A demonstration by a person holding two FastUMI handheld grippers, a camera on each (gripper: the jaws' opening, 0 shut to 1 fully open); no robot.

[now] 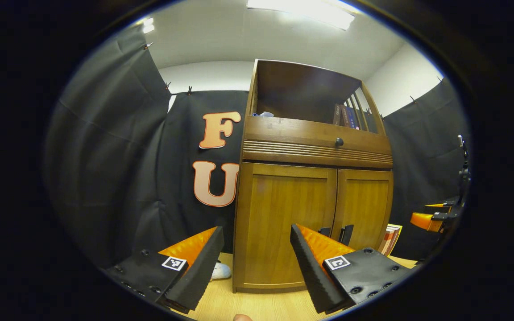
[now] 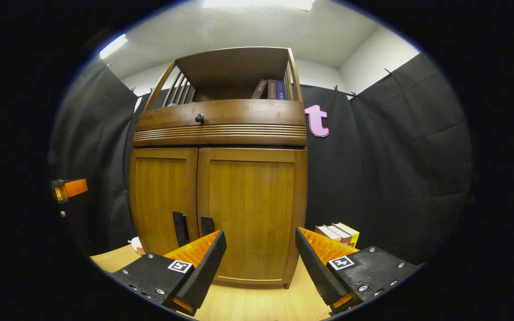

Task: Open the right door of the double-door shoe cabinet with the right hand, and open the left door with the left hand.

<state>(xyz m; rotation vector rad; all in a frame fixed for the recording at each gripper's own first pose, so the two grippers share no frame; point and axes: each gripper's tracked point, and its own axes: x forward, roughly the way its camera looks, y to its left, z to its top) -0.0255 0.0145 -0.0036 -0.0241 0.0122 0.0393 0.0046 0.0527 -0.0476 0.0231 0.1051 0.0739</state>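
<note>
both doors [image 2: 221, 205] shut, claws [image 2: 260, 256] open before them

No text can be read; the book spines [image 2: 271, 89] are too small.

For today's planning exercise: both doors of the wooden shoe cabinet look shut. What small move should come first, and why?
Probably ease the right gripper forward and toward the dark handle on the brown wooden right door. Its jaws stand open and hold nothing, both doors sit flush, and that handle lies just beside its near finger. The left gripper, also open, can wait.
</note>
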